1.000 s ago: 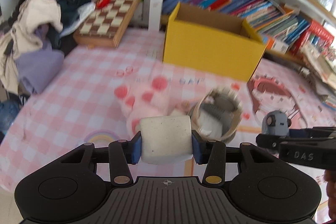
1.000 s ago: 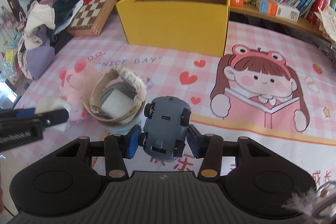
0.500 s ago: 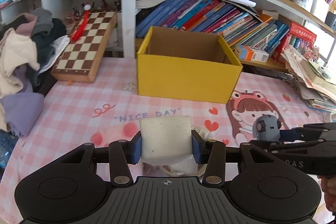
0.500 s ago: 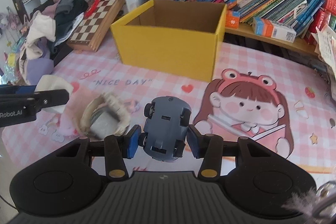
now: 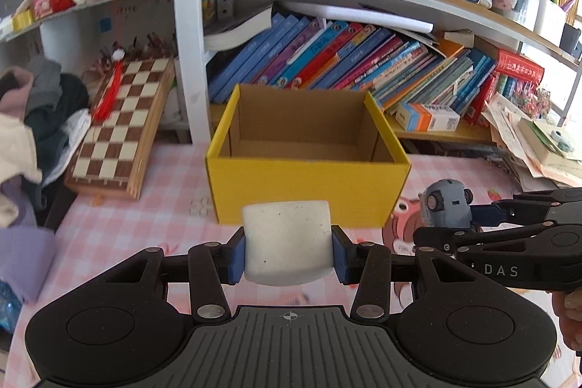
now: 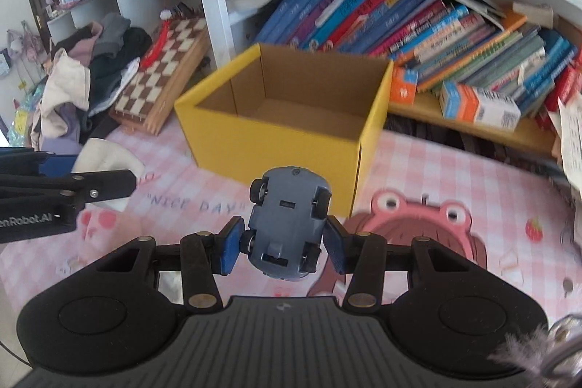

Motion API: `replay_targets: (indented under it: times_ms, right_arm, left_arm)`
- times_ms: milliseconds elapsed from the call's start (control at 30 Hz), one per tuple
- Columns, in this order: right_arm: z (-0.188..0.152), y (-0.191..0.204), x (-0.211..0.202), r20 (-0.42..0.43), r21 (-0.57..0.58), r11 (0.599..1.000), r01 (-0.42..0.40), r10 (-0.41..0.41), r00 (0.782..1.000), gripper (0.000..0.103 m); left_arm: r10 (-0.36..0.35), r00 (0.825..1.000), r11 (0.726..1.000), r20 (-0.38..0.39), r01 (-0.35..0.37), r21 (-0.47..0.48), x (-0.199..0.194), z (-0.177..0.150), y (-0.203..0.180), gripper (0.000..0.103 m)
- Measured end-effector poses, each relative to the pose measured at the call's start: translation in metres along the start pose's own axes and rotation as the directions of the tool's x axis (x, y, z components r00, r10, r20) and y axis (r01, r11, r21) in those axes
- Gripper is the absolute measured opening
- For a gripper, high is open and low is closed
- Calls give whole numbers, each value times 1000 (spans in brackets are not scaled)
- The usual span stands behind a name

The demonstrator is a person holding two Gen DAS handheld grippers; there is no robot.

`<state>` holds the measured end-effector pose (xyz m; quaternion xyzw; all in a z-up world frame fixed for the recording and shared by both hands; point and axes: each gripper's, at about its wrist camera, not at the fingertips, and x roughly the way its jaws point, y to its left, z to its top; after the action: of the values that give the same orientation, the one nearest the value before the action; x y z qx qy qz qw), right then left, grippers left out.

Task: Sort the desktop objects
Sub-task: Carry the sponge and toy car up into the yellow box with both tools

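My left gripper is shut on a white foam block and holds it up in front of the open yellow cardboard box. My right gripper is shut on a grey-blue toy car, belly up, held above the pink mat in front of the same box. The box looks empty inside. The right gripper and car also show at the right of the left wrist view. The left gripper and block show at the left of the right wrist view.
A chessboard leans at the left of the box. A pile of clothes lies further left. Rows of books fill the shelf behind the box. Papers are stacked at the right.
Both grippers have risen and moved toward the yellow box with their objects. The pink plush and the woven basket on the mat have dropped out of view.
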<state>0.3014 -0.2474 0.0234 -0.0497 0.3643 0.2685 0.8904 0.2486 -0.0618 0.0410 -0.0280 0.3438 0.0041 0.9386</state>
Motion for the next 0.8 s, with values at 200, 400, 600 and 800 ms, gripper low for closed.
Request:
replay_targets:
  times_ms: [200,400,600,800]
  right_arm:
    - [27,-7,14,28,-26,1000,-8,9,1000,46]
    - [52,-17,31,50,-56,998,-10,13,999,46]
    - [74,-25,56,66,-93,996,6,0,998,46]
    - [95,-29,83,61,-148,989,-3,12,998,46]
  left_arm:
    - [8,1000,1000,1,-8,14,24,26,-6,44]
    - [32,999,999,-26,-32,-1,53,44,-6,44]
    - [49,998,999,-27,-49,-7,78,64,-4,44]
    - [50,998,998,-32,-51,-47,102,81,-1,44]
